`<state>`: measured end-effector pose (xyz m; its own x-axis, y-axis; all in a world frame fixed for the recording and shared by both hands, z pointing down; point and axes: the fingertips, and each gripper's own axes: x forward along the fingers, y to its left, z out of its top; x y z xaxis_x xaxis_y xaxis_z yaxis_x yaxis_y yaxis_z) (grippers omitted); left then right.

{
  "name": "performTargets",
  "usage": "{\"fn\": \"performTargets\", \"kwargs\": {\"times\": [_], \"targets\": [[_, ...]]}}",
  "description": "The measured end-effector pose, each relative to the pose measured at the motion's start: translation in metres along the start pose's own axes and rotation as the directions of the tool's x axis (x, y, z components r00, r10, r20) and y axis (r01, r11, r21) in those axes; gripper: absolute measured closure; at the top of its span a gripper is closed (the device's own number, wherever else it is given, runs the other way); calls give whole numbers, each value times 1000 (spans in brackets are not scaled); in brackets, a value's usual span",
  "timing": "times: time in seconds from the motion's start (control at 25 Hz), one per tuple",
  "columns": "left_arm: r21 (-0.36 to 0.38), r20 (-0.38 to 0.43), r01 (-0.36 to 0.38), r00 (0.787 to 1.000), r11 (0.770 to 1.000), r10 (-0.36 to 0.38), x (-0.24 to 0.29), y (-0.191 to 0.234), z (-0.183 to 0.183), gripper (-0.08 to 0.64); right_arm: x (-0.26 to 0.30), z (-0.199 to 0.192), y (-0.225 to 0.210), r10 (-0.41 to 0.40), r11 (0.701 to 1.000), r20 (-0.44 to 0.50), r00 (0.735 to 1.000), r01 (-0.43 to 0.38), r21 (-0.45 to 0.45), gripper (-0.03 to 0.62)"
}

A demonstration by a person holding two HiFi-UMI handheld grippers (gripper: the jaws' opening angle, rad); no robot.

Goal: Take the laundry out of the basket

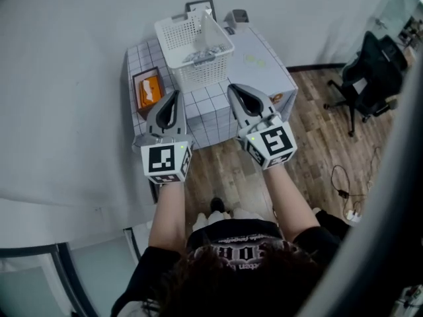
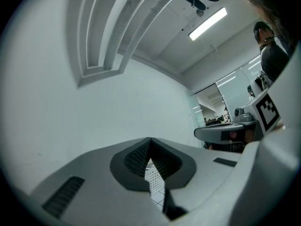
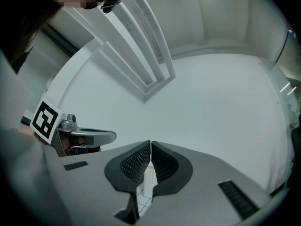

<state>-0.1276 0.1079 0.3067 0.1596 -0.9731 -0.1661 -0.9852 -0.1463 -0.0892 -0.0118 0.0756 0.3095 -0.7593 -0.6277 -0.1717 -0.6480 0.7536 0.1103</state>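
A white perforated laundry basket stands on a small table with a white checked cloth, with pale grey laundry heaped inside. My left gripper is held out in front of me, short of the basket's left corner, shut and empty. My right gripper hovers just before the basket's near right side, its jaws closed with nothing between them. Both gripper views look slightly upward at the wall and ceiling; the left gripper and right gripper show tips meeting, with checked cloth glimpsed below.
An orange box lies on the table left of the basket. A white cabinet stands to its right, a framed picture behind. A black office chair and floor cables sit at the right on wooden flooring.
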Motion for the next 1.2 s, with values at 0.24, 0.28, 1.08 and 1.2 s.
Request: {"fn": "performTargets", "kwargs": {"times": [0.24, 0.28, 1.08, 1.2], "targets": [[-5, -5, 18, 1000, 1000, -18, 32, 23, -10, 560, 34, -11, -18, -26, 1000, -8, 1000, 26, 1, 563], [-4, -8, 22, 1000, 1000, -22, 36, 26, -11, 560, 39, -12, -21, -30, 1000, -7, 1000, 30, -2, 564], [3, -24, 38, 999, 999, -38, 144, 42, -32, 560, 103, -32, -99, -46, 999, 0, 999, 46, 12, 563], [9, -13, 37, 999, 999, -37, 169, 43, -31, 561, 118, -34, -115, -29, 1000, 6, 1000, 29, 6, 563]]}}
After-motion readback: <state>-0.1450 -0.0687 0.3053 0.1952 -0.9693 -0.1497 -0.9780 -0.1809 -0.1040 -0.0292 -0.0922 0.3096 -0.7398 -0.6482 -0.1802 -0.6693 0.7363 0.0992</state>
